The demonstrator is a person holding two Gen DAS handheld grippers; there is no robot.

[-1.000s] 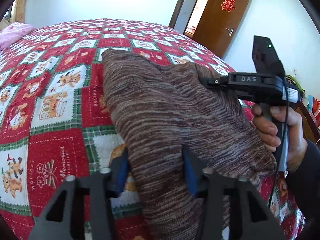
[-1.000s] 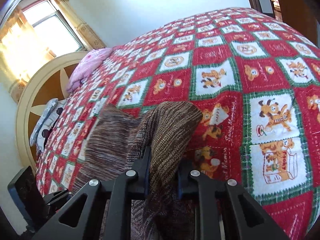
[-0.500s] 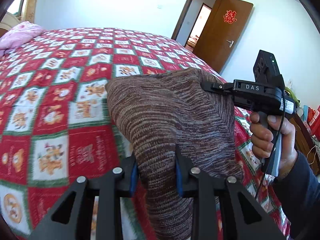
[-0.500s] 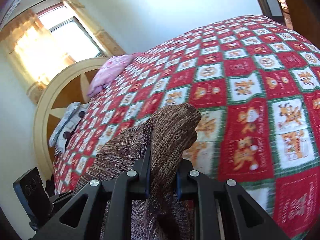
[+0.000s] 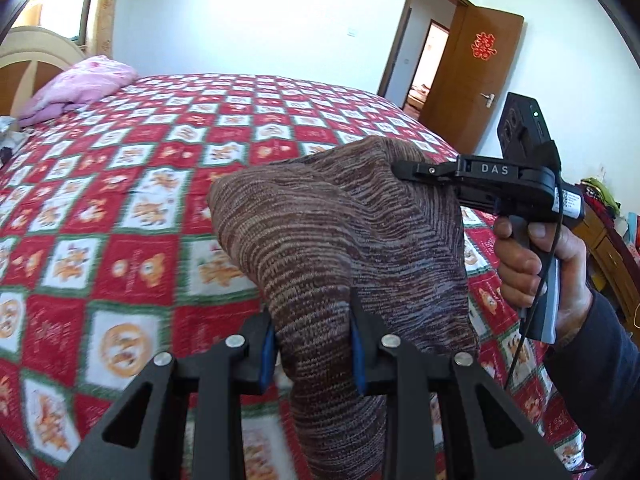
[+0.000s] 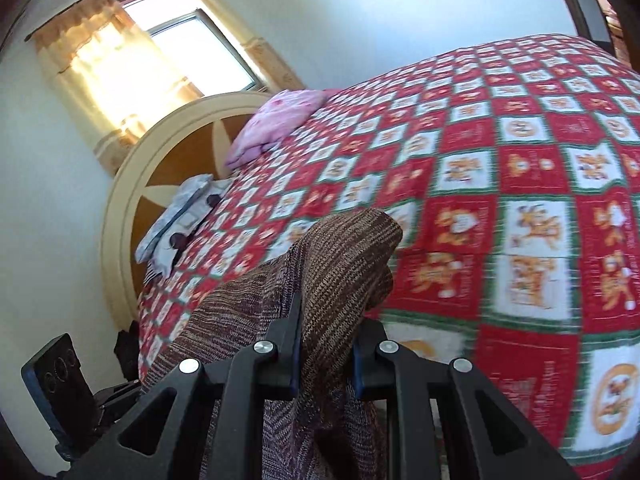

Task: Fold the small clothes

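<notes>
A brown striped knit garment (image 5: 340, 240) hangs in the air above the bed, held by both grippers. My left gripper (image 5: 312, 344) is shut on its near edge. My right gripper (image 6: 324, 344) is shut on another edge of the same garment (image 6: 344, 256). In the left wrist view the right gripper (image 5: 404, 170) shows at the right, hand on its handle, with its fingertips buried in the knit. The lower part of the garment drops out of both views.
The bed (image 5: 120, 200) has a red, white and green checked quilt with bear prints. A pink pillow (image 5: 80, 88) and the headboard (image 6: 132, 184) lie at its far end. A wooden door (image 5: 472, 80) stands open at the right.
Both grippers have lifted the garment up off the quilt. It lay spread on the bed a second ago and now hangs bunched between them, and both views look more level across the room.
</notes>
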